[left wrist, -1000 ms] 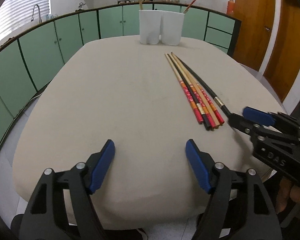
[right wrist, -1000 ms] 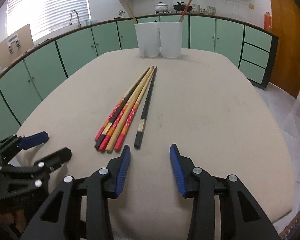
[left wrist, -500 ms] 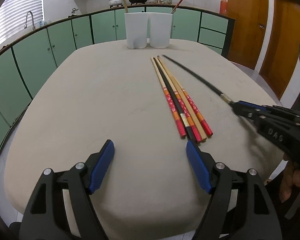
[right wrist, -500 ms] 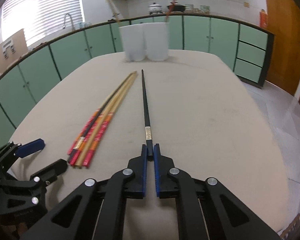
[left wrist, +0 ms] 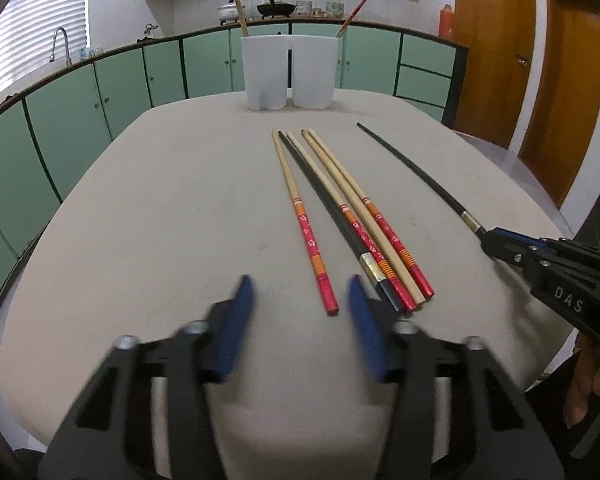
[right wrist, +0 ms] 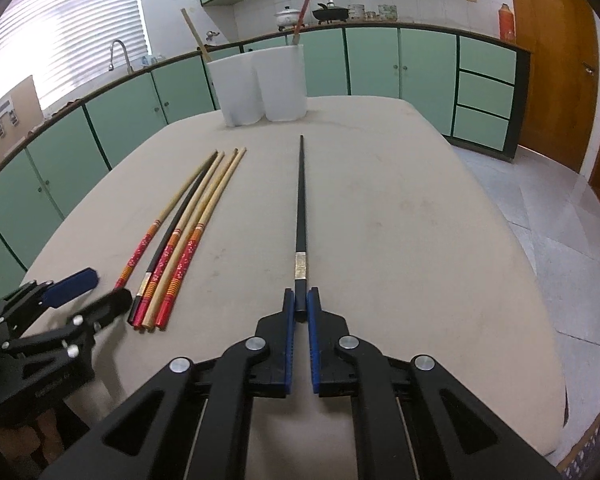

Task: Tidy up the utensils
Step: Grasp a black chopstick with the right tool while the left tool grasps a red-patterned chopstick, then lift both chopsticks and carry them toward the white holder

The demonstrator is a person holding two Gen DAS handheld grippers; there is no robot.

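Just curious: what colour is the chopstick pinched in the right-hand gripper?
Black, with a silvery band near its held end; the right wrist view shows it best.

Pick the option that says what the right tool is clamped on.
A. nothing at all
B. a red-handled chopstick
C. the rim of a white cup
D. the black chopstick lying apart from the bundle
D: the right tool has its blue pads pressed on the near end of the black chopstick, which lies apart from the bundle of chopsticks to its left.
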